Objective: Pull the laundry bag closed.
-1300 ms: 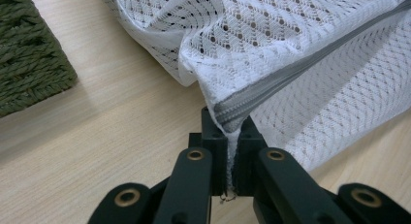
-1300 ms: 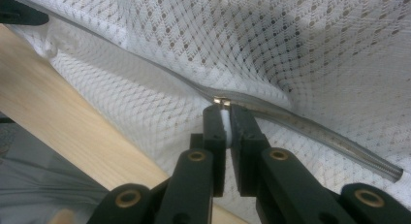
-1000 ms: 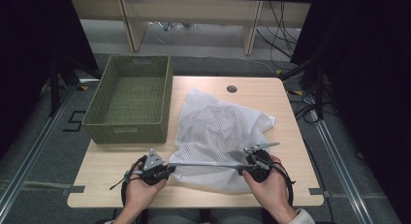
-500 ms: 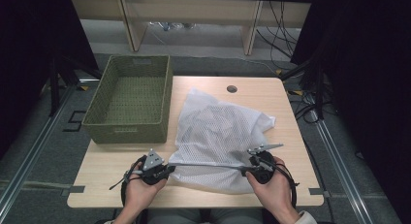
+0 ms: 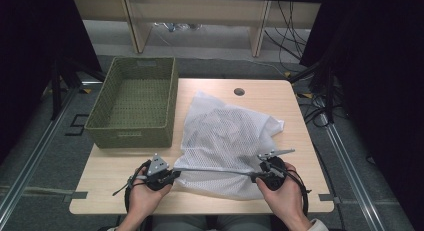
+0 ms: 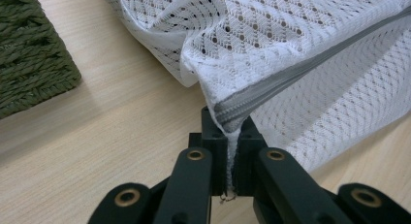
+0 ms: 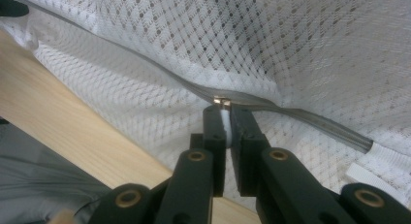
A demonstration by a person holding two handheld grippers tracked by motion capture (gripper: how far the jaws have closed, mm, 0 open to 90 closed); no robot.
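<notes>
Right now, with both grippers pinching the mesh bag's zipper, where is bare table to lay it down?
Bare wood shows on the table along its right edge beside the mesh bag, and at the near left corner between the basket and the left gripper. The middle is crowded by the bag; the right gripper grips its near edge.

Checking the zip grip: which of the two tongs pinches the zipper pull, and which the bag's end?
The right tongs pinch the small metal zipper pull on the white mesh laundry bag; the left tongs clamp the zipper's fabric end.
</notes>
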